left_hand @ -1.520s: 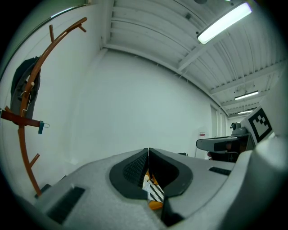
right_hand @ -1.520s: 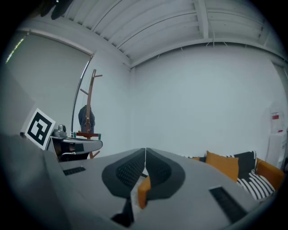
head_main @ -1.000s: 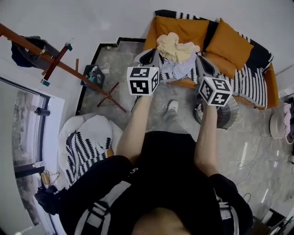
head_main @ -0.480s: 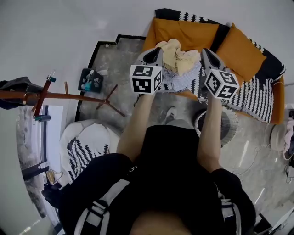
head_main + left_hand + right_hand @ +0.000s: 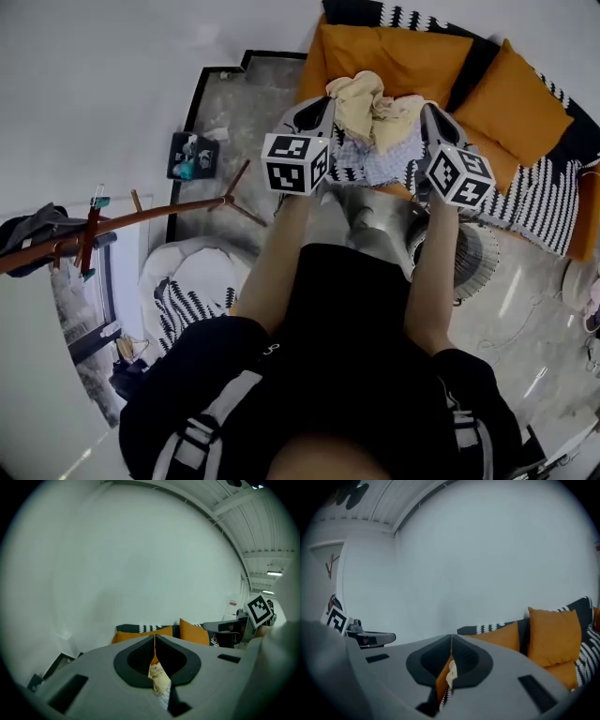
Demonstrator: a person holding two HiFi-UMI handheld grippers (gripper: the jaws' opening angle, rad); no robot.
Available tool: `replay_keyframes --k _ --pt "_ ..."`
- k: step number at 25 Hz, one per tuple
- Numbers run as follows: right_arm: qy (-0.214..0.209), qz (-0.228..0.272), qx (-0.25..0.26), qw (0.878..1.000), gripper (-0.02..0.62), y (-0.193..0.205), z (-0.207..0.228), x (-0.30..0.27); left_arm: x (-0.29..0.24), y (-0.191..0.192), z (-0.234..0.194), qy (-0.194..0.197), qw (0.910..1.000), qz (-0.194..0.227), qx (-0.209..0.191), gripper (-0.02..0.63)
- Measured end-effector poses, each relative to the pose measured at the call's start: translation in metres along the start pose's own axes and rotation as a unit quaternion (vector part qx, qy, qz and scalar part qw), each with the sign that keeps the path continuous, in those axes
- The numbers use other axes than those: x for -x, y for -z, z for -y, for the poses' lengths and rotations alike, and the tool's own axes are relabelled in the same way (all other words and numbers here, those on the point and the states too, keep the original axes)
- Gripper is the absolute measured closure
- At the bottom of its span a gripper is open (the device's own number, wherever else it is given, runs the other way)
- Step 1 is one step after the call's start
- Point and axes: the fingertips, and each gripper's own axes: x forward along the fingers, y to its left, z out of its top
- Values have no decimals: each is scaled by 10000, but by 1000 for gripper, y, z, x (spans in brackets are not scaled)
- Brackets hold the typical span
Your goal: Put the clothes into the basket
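Note:
A bundle of clothes hangs between my two grippers in the head view: a cream garment (image 5: 367, 101) on top and a white patterned one (image 5: 373, 161) below. My left gripper (image 5: 317, 108) is shut on the bundle's left side, and my right gripper (image 5: 429, 114) is shut on its right side. In the left gripper view the left gripper (image 5: 154, 643) pinches cream patterned cloth (image 5: 160, 680). In the right gripper view the right gripper (image 5: 451, 643) pinches a cream fold (image 5: 451, 672). A round basket (image 5: 474, 264) stands on the floor under my right forearm, partly hidden.
An orange sofa (image 5: 403, 58) with a black-and-white throw (image 5: 534, 202) lies behind the bundle. A wooden coat rack (image 5: 141, 217) leans at the left. A white patterned seat (image 5: 187, 292) and a small caddy (image 5: 192, 155) stand on the floor. The person's shoe (image 5: 362, 221) is below the bundle.
Both grippers have carried the bundle along, still shut on it. The head view has swung: the coat rack slid to the lower left and the sofa and basket sit closer.

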Motion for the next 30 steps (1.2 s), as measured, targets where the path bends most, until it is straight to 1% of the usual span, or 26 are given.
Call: replay_keyframes --k 5,10,15,21,24,27,30 --pt "190 -427 -314 9984 583 45 14 -25 -43 35 -15 190 9984 -450 279 594" --pt "287 -689 -336 9966 583 90 34 -48 -93 61 -24 411 9961 -630 462 594" --pt "343 -1016 -589 9925 583 150 49 -68 -136 110 -23 687 9914 -1055 345 594" --pt "357 -1327 -729 9878 581 221 66 -101 -187 182 -36 833 9855 -1407 459 592" --pt "366 -1454 -663 9865 581 254 83 -119 -213 214 -49 819 9846 -1456 513 592" --pt "494 -1509 -700 9848 581 281 99 -131 -230 238 -60 751 9861 -1434 384 592" --pt "615 -1513 -700 9841 580 304 113 -145 -247 262 -65 830 9841 -1547 277 589"
